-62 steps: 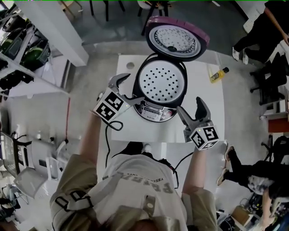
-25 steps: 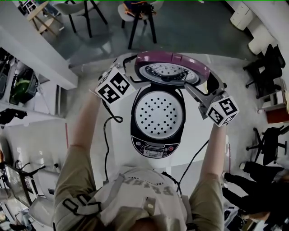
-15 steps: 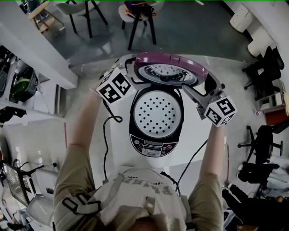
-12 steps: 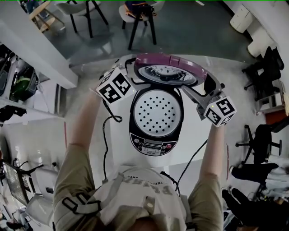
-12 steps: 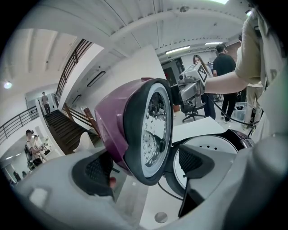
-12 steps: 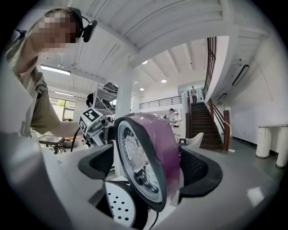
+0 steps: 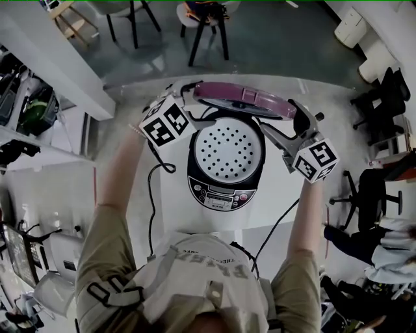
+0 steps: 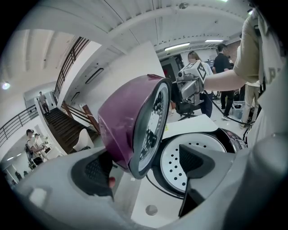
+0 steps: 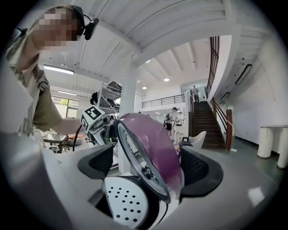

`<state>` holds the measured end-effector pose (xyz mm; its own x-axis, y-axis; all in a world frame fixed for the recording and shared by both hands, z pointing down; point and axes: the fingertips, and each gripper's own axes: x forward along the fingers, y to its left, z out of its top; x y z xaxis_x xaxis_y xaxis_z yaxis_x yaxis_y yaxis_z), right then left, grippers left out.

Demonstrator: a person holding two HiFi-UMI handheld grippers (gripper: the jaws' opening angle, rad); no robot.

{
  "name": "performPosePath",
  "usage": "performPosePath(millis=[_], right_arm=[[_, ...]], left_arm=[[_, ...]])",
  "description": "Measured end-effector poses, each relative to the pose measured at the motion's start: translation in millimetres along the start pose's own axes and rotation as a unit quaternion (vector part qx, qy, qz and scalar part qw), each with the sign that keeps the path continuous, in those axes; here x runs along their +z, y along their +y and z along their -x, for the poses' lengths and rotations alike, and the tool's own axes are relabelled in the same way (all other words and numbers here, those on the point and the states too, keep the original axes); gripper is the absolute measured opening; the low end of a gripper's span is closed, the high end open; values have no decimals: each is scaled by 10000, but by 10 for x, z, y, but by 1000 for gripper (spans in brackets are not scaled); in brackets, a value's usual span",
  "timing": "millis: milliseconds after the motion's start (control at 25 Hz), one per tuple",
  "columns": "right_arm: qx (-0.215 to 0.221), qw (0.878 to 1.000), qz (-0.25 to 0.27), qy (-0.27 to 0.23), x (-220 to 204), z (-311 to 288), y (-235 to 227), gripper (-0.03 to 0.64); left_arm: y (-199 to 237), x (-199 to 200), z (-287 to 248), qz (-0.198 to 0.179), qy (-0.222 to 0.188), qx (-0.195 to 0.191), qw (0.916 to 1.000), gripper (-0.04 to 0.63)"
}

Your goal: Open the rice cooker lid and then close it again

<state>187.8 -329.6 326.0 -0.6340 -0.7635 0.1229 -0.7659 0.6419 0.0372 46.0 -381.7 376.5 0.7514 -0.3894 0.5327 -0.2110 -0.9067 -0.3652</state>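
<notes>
The rice cooker (image 7: 224, 185) stands on a white table (image 7: 276, 205). Its white perforated inner plate (image 7: 227, 144) is exposed. The purple lid (image 7: 244, 99) is hinged at the far side and stands half lowered, nearly edge-on in the head view. My left gripper (image 7: 188, 99) is at the lid's left edge and my right gripper (image 7: 294, 122) at its right edge. In the left gripper view the lid (image 8: 128, 128) sits between the open jaws of the left gripper (image 8: 144, 168), its purple shell against the outer pad. In the right gripper view the lid (image 9: 150, 143) stands likewise inside the open right gripper (image 9: 148, 166).
A black power cable (image 7: 155, 195) runs off the table's left side. Chairs (image 7: 205, 19) stand beyond the table, and a shelf unit (image 7: 29, 110) is at the left. People sit and stand at the right (image 7: 364, 227). A staircase (image 9: 202, 121) rises in the background.
Both grippers rose from beside the cooker's front to the lid's two side edges. Since then the lid has tipped forward from upright toward the pot.
</notes>
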Motion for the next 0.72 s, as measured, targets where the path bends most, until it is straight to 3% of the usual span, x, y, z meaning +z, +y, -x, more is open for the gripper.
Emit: performPosePath(millis=[720], right_arm=[[156, 9972, 324, 652, -384, 316, 552, 456]], left_arm=[[-666, -234, 267, -116, 397, -171, 9990, 488]])
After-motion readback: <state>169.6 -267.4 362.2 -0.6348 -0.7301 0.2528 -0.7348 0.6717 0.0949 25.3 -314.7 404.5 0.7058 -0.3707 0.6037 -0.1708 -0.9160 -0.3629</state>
